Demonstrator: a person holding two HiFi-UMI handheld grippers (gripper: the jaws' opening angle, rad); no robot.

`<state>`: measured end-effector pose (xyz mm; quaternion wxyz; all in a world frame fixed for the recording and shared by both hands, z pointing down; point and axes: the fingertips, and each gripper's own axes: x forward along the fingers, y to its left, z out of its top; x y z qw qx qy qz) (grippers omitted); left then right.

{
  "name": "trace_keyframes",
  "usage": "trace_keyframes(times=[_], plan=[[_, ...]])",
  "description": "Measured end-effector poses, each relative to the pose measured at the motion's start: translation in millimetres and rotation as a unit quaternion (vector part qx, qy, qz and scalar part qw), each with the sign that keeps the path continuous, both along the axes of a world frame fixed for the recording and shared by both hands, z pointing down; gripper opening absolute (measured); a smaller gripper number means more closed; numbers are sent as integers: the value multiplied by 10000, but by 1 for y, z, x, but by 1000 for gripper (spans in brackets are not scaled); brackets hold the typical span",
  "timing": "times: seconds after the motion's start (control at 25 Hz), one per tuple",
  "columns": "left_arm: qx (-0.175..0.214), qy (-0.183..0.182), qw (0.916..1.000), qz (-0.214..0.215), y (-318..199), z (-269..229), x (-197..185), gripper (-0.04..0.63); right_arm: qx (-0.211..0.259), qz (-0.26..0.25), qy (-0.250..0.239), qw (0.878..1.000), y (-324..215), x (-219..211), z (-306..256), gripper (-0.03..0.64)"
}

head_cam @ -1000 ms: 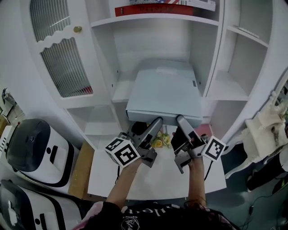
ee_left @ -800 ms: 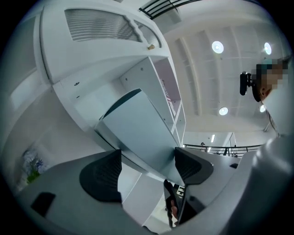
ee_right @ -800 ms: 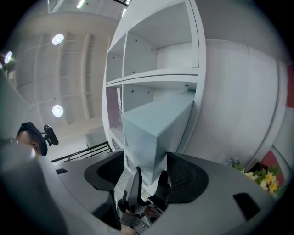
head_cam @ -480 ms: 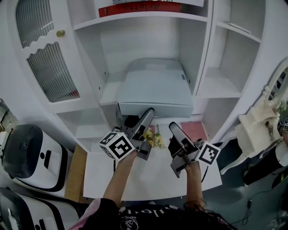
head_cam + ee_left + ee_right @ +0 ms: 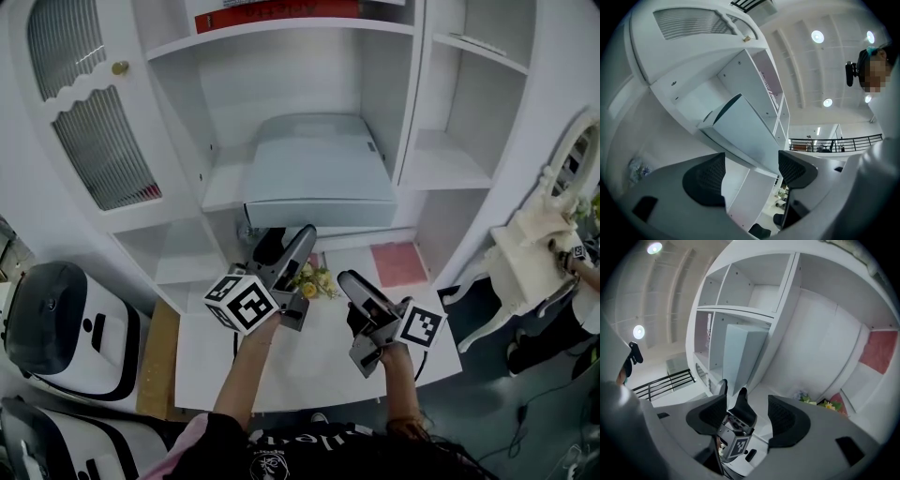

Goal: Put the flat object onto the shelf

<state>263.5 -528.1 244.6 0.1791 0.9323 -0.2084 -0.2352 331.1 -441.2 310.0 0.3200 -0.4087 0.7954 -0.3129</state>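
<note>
- Both tools have backed away from the shelf (image 5: 223, 187) since a second ago, when their tips sat right under the near edge of the flat object (image 5: 314, 173)
- That flat object now lies level in the middle bay of the shelf, further in than before, its near edge at or just past the shelf's lip; neither tool touches it
- Left tool (image 5: 287, 246): jaws wide apart with nothing between them, only the object's underside beyond; it hovers just below that near edge
- Right tool (image 5: 351, 300): jaws also apart and empty, lower and nearer to me over the white surface (image 5: 309, 370), the left tool showing through its gap
- I judge the placing done; what remains is to draw both tools clear without clipping that near edge or the small flowers (image 5: 315, 281) beneath
</note>
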Motion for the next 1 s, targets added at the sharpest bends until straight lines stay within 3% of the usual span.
trace_keyframes(times=[0.16, 0.56, 0.76, 1.0], plan=[[-97, -108, 9998, 128, 16, 16, -13, 359, -99, -4, 104, 9999, 11, -13, 11, 302], [-432, -346, 9968, 577, 73, 71, -65, 273, -245, -107, 388, 9989, 45, -71, 33, 302], [-519, -476, 9956, 621, 98, 100, -108, 262, -230, -213, 509, 9982, 61, -116, 44, 302], [-729, -586, 9932, 689, 135, 131, -162, 245, -566, -195, 692, 9958, 89, -165, 73, 301]])
